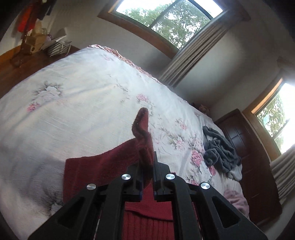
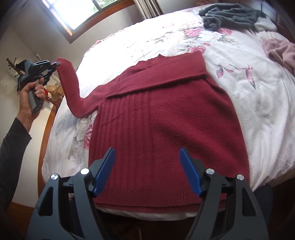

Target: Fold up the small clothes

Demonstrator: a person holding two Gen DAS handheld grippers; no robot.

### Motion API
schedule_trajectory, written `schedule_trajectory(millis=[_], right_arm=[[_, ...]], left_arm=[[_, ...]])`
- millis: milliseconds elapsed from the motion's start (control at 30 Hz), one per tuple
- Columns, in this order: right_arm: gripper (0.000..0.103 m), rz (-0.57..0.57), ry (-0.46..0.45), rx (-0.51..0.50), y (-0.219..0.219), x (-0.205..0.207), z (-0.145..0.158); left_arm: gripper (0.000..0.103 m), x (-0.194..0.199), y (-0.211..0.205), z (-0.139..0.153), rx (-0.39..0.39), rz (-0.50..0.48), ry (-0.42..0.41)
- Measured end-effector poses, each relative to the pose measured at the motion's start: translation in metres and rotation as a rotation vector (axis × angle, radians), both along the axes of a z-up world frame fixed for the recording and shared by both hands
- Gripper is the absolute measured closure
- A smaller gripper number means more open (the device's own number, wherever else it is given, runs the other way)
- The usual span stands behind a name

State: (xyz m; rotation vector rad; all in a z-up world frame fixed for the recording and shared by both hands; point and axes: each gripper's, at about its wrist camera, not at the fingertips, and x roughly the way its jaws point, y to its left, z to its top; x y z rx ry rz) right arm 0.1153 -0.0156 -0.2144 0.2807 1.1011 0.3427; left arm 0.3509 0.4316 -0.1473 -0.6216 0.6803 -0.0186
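Jaws of left gripper [image 1: 147,162] pinching sleeve [image 2: 71,86]; right gripper [image 2: 147,171] agape.

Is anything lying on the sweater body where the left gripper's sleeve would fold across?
Nothing visible blocks it. The left gripper holds the raised sleeve off to the side; the other sleeve already lies folded across the sweater chest. The grey clothes sit far up the bed.

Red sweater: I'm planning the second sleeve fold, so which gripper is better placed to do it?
Left. The left gripper is shut on the unfolded sleeve, lifted off the bed. The right gripper is open over the hem of the red sweater. The other sleeve already lies folded across the chest.
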Motion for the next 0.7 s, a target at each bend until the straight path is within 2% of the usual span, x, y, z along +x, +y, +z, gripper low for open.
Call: schedule_trajectory(millis=[133,533,600,633,667,700], right_arm=[[0.031,-0.025,0.013,0.008,-0.011,0.006,-0.009],[0.031,-0.064,0.078,0.058,-0.027,0.043,-0.038],[0.031,-0.072,0.101,0.104,-0.032,0.063,-0.039],[0.027,-0.073,0.103,0.118,-0.034,0.074,-0.039],[0.025,-0.07,0.106,0.135,-0.035,0.089,-0.039],[0.025,-0.065,0.111,0.149,-0.036,0.102,-0.04]], left_arm=[[0.096,0.027,-0.051,-0.028,0.043,-0.073,0.056],[0.096,0.081,-0.159,-0.143,0.06,-0.264,0.238],[0.09,0.083,-0.172,-0.164,0.047,-0.316,0.285],[0.08,0.082,-0.178,-0.176,0.042,-0.337,0.314],[0.063,0.078,-0.18,-0.185,0.044,-0.342,0.326],[0.056,0.072,-0.179,-0.19,0.043,-0.336,0.326]])
